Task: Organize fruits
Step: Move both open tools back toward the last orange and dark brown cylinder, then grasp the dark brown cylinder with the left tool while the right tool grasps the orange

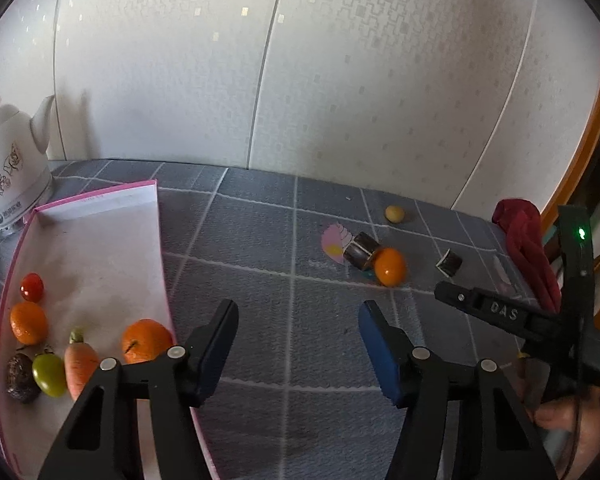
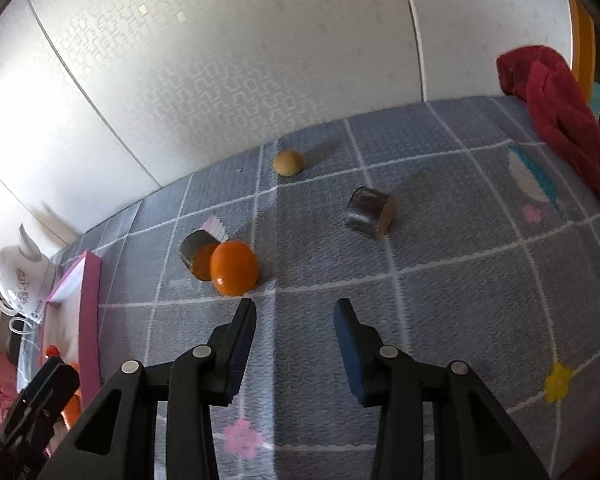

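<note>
A pink-edged tray (image 1: 100,248) lies at the left and holds a red tomato (image 1: 32,287), two oranges (image 1: 28,322) (image 1: 146,340), a carrot (image 1: 80,364), a green tomato (image 1: 48,374) and a dark wrinkled fruit (image 1: 20,378). An orange fruit (image 1: 389,267) (image 2: 234,267) lies on the grey cloth against a shiny cylinder (image 1: 360,255) (image 2: 198,248). A small tan round fruit (image 1: 394,213) (image 2: 288,162) lies farther back. My left gripper (image 1: 298,344) is open and empty beside the tray. My right gripper (image 2: 296,340) is open and empty, just short of the orange fruit.
A white kettle (image 1: 8,172) stands at the back left. A second shiny cylinder (image 2: 369,212) (image 1: 448,263) lies on the cloth. A red cloth (image 2: 559,112) (image 1: 527,248) is at the right edge. A patterned wall backs the table.
</note>
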